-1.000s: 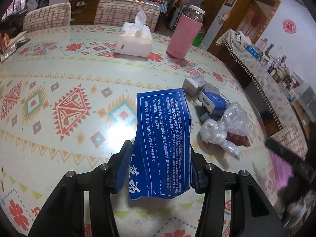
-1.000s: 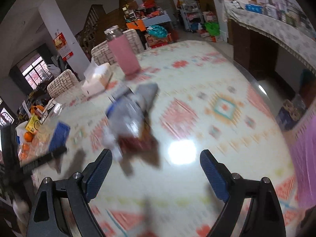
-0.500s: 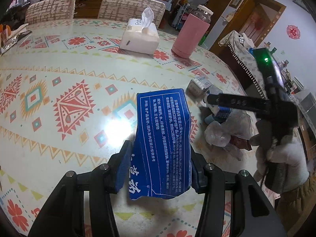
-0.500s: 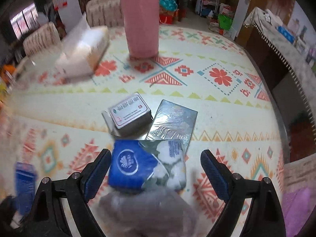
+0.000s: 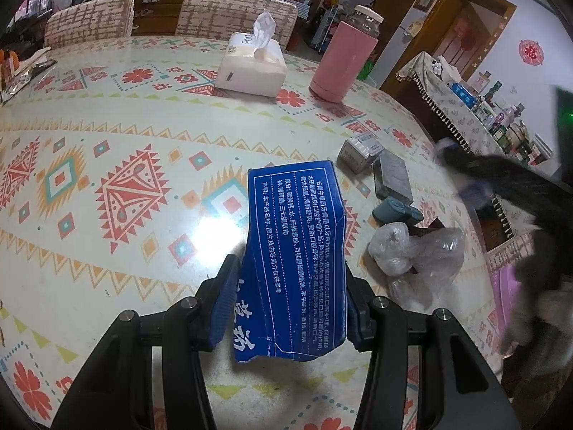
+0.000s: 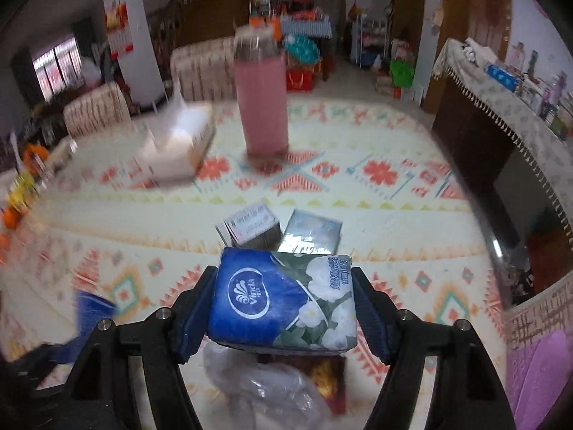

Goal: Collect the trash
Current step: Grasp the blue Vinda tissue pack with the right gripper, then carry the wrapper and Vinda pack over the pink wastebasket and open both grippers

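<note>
Left tool (image 5: 292,301) clamped on torn blue cardboard box (image 5: 297,251). Right tool (image 6: 284,308) closing around soft blue floral tissue pack (image 6: 283,301); pack possibly squeezed out, crinkled clear plastic bag (image 6: 265,390) beneath snagged.

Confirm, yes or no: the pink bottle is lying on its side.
No, the pink bottle stands upright on the table, right of the tissue box.

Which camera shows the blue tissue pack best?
The right wrist view: the blue tissue pack fills the centre between the closing right tongs, its label readable. The left wrist view shows only a blurred blue-white trace by the dark arm.
</note>
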`<state>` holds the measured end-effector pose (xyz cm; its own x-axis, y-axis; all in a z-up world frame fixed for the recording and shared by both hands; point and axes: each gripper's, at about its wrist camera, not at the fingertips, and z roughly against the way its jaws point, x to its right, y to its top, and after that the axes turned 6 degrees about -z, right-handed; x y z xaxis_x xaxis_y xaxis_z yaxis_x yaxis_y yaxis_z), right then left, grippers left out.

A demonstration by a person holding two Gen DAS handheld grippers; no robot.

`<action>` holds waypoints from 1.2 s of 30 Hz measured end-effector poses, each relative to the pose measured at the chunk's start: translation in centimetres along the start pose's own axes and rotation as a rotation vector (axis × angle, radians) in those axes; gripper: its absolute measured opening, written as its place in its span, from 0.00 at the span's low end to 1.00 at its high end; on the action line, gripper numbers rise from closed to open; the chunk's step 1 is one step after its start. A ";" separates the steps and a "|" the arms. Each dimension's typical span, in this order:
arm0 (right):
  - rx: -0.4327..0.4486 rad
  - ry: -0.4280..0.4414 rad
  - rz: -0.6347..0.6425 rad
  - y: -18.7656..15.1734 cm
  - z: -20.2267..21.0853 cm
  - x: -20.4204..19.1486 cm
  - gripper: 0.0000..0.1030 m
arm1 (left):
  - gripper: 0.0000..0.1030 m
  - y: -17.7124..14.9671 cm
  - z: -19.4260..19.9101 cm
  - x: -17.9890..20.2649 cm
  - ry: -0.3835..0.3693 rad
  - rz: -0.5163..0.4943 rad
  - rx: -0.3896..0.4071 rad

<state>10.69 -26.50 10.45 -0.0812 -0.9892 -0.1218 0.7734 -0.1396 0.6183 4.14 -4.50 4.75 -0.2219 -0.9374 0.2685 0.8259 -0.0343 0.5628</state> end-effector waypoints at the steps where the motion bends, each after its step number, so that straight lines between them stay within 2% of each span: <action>1: 0.016 0.013 -0.009 0.0 1.0 0.3 0.74 | 0.49 0.0 0.0 0.1 -0.001 -0.003 0.001; 6: 0.064 0.073 -0.035 -1.9 5.6 2.0 0.75 | 0.49 -0.3 0.0 0.7 -0.002 -0.024 0.002; 13: 0.016 0.103 -0.131 -8.3 7.6 6.2 0.75 | 0.49 -0.6 -0.5 1.5 0.004 -0.053 -0.005; 18: 0.017 0.066 -0.199 -11.7 10.3 10.4 0.75 | 0.49 -0.9 -0.6 2.2 0.001 -0.078 -0.005; 26: 0.100 -0.001 -0.345 -16.6 16.2 17.6 0.75 | 0.49 -1.9 -0.8 4.7 0.016 -0.169 0.002; 32: 0.150 0.005 -0.422 -20.8 18.9 21.1 0.75 | 0.49 -3.4 -0.3 7.8 -0.043 -0.244 -0.035; 36: 0.169 0.017 -0.463 -22.6 20.0 23.3 0.75 | 0.49 -4.7 1.1 10.6 -0.050 -0.305 -0.019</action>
<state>-21.23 -47.24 9.15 -0.3806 -0.8211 -0.4253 0.5458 -0.5707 0.6134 -2.64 -13.93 5.83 -0.4859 -0.8646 0.1281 0.7266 -0.3181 0.6089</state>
